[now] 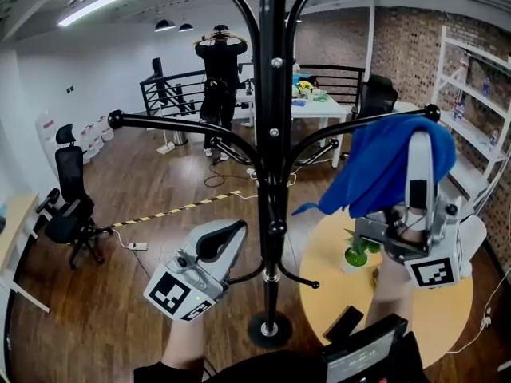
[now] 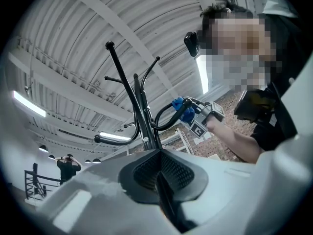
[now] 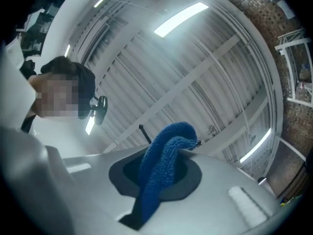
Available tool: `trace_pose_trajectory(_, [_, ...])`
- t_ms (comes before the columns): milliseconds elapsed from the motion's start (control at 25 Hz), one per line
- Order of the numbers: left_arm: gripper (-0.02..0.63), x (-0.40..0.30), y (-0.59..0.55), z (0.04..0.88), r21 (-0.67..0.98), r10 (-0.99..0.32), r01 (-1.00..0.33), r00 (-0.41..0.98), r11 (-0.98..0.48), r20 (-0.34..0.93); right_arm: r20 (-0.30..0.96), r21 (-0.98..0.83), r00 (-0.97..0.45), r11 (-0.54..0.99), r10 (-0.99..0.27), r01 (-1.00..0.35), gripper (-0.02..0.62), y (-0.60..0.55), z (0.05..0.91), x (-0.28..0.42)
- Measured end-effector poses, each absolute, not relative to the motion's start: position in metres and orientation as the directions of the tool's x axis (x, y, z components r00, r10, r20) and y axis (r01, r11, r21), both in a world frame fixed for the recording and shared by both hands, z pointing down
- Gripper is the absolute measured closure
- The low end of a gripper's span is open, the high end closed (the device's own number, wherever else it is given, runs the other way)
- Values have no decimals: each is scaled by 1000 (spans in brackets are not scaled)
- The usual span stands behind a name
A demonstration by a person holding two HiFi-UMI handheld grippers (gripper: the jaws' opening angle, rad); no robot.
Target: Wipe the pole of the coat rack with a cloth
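The black coat rack pole [image 1: 273, 134] rises through the middle of the head view, with curved arms branching left and right. My right gripper [image 1: 421, 142] is held upright to the right of the pole, shut on a blue cloth [image 1: 387, 170] that hangs beside the rack's right arm [image 1: 375, 124]. In the right gripper view the cloth [image 3: 164, 165] bulges out from between the jaws. My left gripper [image 1: 234, 230] is low and left of the pole, shut with nothing in it. Its own view shows the rack [image 2: 142, 116] ahead and the cloth [image 2: 183, 109] beyond.
A round wooden table [image 1: 451, 313] stands right of the rack base [image 1: 269, 329], carrying a small potted plant [image 1: 355, 254] and a dark phone [image 1: 343, 322]. An office chair [image 1: 68, 206] is at the left, shelves [image 1: 471, 94] at the right, and a person [image 1: 219, 70] stands far back.
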State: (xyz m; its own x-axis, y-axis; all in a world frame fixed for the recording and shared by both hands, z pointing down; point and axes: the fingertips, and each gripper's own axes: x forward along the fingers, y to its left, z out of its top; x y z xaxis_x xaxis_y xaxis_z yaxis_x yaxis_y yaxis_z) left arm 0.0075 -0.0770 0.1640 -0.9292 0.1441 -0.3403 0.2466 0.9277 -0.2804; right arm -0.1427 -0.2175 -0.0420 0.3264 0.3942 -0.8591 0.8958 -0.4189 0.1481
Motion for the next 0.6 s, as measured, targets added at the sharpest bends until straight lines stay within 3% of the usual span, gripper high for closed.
trace_pose_trajectory(280, [612,5,-85,164,-269,133,234,-928,934,-348,-783,161,358,-389,509,907,573,-179,-17,-129])
trace_pose_trajectory(600, [612,12,-83,171,-241,164,257,-923,936,-347,-532,170,472,-457,703,873,574,-92,73,-82])
